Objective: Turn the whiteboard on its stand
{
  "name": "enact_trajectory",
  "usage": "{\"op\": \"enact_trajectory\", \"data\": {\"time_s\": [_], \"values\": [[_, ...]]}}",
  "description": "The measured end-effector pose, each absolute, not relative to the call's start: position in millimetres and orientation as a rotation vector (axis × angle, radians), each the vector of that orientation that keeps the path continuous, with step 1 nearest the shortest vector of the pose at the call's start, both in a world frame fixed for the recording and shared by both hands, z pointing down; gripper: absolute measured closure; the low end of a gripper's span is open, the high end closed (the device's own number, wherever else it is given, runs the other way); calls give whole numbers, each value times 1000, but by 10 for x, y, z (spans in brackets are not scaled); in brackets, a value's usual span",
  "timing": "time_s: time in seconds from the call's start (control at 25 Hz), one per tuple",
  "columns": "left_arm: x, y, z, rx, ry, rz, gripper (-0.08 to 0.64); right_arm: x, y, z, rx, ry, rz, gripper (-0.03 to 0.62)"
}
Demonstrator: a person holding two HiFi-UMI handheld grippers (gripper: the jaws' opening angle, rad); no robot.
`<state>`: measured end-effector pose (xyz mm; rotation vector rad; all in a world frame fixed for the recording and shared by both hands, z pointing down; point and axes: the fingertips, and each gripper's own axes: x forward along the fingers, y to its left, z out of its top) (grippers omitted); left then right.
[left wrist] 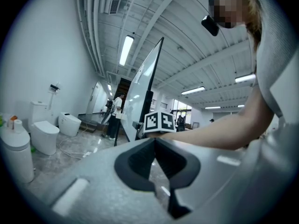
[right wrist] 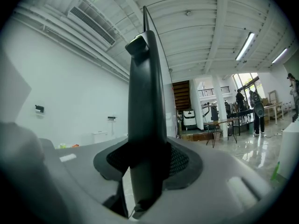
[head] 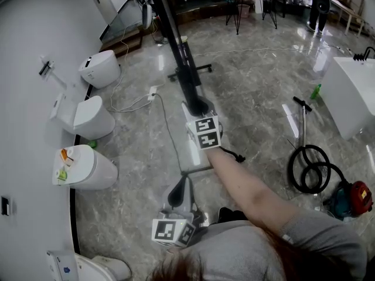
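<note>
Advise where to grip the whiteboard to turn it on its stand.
Grip the dark upright edge frame of the large white whiteboard: slim enough for the jaws, and an outer edge likely gives leverage. Come level, edge-on, as the right tool clamps it now.

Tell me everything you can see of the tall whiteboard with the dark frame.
The whiteboard is a glossy white panel in a dark frame. It stands upright on a dark stand whose foot bar rests on the grey glossy floor. From above it shows edge-on. The right gripper is clamped on its vertical side edge.
</note>
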<state>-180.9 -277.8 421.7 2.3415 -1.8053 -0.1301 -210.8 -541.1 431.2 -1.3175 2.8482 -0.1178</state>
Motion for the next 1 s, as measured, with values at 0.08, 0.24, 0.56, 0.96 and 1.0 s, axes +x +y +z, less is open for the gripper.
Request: {"op": "enact_trajectory", "data": {"time_s": [0.08,0.24,0.56,0.96,1.0], "values": [[-1806,-2723,4218,2344,-1802,-130,563,-2083,-5385,4315,-1322,2845,-112,430],[-1812,-2611,4231,2337,-1803,-129,563,-2033,-5334,4318,-1319,2836,-96,430],[-1870,-2372,4209,2336,-1803,-130,563,-1950,-5154,4325,-1323,2846,-97,431],[-1864,-2187,4213,2359,-1766,-120,563,-1899,-4988,4319,-1318,2848,-105,431],[-1871,-2172,4211,2359,-1768,-120,563,-1891,-4976,4318,-1320,2849,-106,430]]}}
